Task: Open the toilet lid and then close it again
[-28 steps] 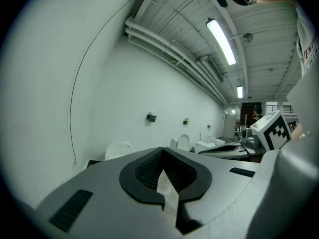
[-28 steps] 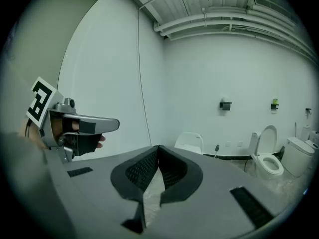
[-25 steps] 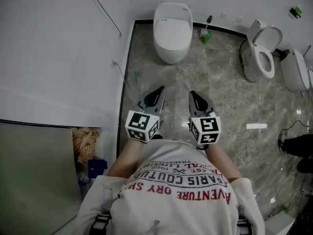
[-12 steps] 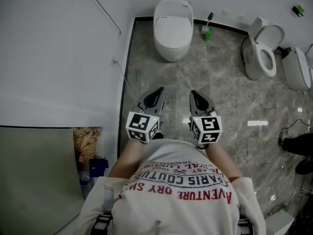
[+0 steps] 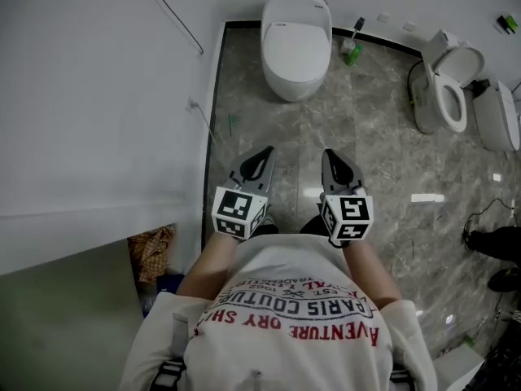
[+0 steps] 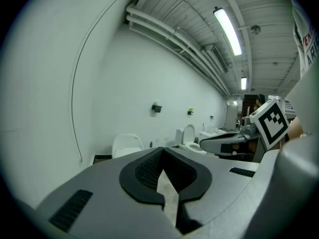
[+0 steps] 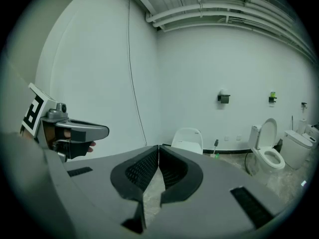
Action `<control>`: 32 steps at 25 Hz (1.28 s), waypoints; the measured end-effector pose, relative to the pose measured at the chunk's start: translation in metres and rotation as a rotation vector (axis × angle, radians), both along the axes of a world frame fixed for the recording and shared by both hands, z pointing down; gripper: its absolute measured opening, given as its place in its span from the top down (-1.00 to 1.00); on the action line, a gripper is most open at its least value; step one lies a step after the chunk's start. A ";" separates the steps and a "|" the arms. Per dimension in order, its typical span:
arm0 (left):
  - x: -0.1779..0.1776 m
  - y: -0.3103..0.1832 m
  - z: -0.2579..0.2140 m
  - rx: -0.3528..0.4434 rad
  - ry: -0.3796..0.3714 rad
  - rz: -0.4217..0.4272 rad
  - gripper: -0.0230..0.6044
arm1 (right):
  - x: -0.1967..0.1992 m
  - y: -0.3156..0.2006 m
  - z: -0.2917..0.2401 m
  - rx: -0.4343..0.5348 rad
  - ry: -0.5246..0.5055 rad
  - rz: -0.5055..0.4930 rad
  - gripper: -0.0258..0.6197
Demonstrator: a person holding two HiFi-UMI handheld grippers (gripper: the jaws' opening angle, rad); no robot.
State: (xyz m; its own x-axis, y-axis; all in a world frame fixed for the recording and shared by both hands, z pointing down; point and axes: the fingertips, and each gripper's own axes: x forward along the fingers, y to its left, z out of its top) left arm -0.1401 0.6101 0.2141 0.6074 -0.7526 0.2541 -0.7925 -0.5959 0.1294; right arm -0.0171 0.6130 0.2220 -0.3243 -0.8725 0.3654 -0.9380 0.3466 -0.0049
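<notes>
Closest in, both grippers are held out in front of the person's chest, side by side with a small gap between them. The left gripper (image 5: 265,151) has its jaws pressed fully together with nothing in them. Same for the right gripper (image 5: 330,155): closed tight and empty. Both gripper views back that up.

Past them there's a stretch of grey marble-look floor (image 5: 269,129). Then comes the toilet (image 5: 296,76) at the far end, just beside the white wall (image 5: 106,96) on the left. It's well apart from the jaws, so nothing is touching it. Its lid (image 5: 296,43) is down, lying flat over the bowl.

My read on handling: it looks like a smooth, glossy plastic lid, so stiff, probably fairly light, and slippery for hard jaws. The hinge should be at the back, so the place to take it is the front edge, the rounded end nearest the person. It seems to sit pretty flush. I'd guess you either hook a closed tip under the lip or pinch the rim, then swing it up. On the way down, ease it rather than drop it, since a slam could crack it. Might be a soft-close hinge, can't tell from here.

Off to the right is a second toilet (image 5: 427,108) with its lid already up, but that's not the one dead ahead.
</notes>
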 end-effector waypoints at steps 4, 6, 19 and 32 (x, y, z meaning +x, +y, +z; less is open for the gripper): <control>-0.001 -0.037 0.011 -0.026 -0.003 -0.010 0.91 | 0.001 -0.042 0.009 -0.022 -0.009 -0.004 0.88; 0.003 -0.059 0.017 -0.038 -0.016 -0.022 0.91 | 0.006 -0.068 0.016 -0.033 -0.017 -0.018 0.88; 0.074 -0.284 0.047 -0.152 0.035 -0.181 0.91 | 0.066 -0.322 0.051 -0.120 -0.058 -0.191 0.88; 0.089 -0.417 0.129 -0.268 -0.079 -0.281 0.91 | 0.091 -0.476 0.148 -0.276 -0.020 -0.279 0.88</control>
State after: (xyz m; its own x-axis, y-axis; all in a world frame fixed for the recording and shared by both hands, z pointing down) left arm -0.0515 0.1927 0.3427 0.3577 -0.7877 0.5016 -0.9338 -0.3075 0.1830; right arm 0.0741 0.1373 0.3695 -0.5444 -0.6200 0.5650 -0.8068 0.5713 -0.1504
